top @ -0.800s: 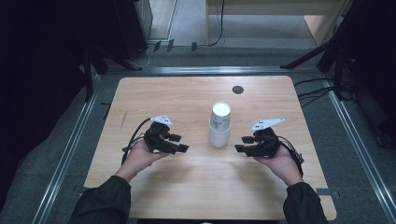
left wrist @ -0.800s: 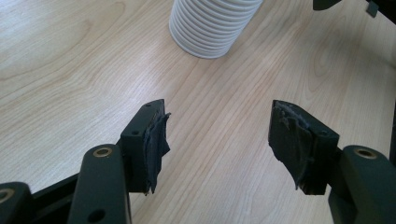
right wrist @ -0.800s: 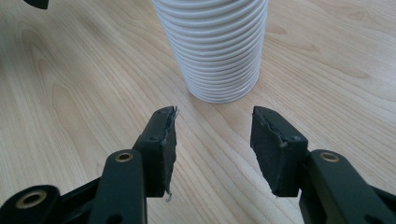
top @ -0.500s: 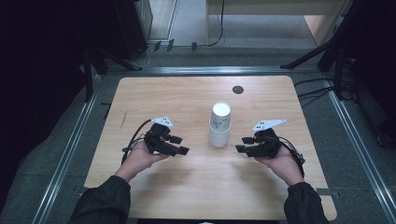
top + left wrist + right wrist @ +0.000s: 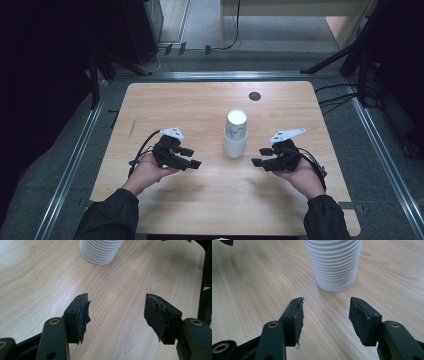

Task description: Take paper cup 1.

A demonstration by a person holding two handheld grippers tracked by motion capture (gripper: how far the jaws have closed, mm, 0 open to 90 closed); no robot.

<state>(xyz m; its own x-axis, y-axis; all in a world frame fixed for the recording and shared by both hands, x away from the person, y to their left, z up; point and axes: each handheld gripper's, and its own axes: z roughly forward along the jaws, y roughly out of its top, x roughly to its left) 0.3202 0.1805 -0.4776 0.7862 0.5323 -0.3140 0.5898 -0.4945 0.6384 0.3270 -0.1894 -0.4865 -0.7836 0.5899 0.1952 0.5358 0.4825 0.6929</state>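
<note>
A stack of cups [image 5: 235,134] is flanked at the worktop's [image 5: 200,105] middle by the left gripper [image 5: 191,158] and the right gripper [image 5: 261,156], both held with jaws parted and empty.

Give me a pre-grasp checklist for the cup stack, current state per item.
1. Stack of white paper cups stands upside down on the table, upright: ok.
2. Left gripper has a gap between its jaws, nothing in it: ok.
3. Right gripper has a gap, nothing in it: ok.
4. Both grippers apart from the stack, one on each side: ok.
5. Bare wood between each gripper and the stack: ok.
6. Whether either gap is wide enough for the stack: cannot tell.
</note>
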